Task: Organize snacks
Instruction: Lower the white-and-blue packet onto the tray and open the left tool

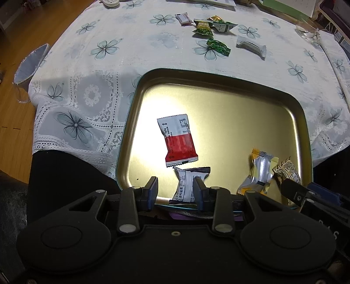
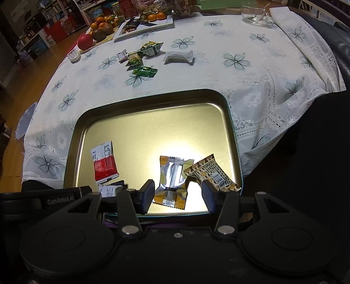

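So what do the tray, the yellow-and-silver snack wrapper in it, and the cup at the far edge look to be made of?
Tray: looks like thin metal with a satin gold finish, since it mirrors the light in a bright patch. Yellow-and-silver wrapper: probably foil-lined plastic film, shiny, creased, with crimped ends. Cup: clear, so glass or clear plastic; which one can't be told.

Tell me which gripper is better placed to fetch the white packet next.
Right, probably. Both grippers hover open over the tray; the white packet lies on the table's right side, apart from the green ones.
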Demonstrator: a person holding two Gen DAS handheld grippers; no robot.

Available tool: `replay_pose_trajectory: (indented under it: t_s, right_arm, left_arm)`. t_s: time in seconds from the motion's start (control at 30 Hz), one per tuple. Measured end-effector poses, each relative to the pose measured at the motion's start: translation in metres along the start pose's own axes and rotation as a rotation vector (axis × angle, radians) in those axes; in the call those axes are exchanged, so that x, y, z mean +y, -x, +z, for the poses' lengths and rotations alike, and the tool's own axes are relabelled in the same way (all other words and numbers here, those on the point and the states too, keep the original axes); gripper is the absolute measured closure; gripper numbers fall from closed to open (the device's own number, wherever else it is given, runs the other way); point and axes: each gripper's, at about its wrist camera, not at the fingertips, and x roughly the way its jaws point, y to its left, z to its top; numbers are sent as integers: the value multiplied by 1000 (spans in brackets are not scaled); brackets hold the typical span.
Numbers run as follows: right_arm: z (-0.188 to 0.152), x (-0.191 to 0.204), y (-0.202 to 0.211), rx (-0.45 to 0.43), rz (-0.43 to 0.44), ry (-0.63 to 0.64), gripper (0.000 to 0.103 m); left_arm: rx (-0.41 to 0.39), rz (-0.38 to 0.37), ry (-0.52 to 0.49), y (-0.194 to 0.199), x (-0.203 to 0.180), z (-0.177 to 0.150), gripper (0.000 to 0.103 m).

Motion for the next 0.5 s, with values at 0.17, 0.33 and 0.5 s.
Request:
replay_pose_trajectory:
  t_s: [0.17, 0.33, 0.5]
  right_arm:
    - [7, 1, -5, 7, 18, -8, 53]
    - [16, 1, -12, 18, 28, -17, 51]
    - [26, 2, -24, 50, 31, -18, 51]
  left_arm:
    - [10, 13, -2, -4, -2, 5, 59]
    - [23, 27, -13, -9, -4, 11, 59]
    - [50, 27, -26, -16, -5, 20, 59]
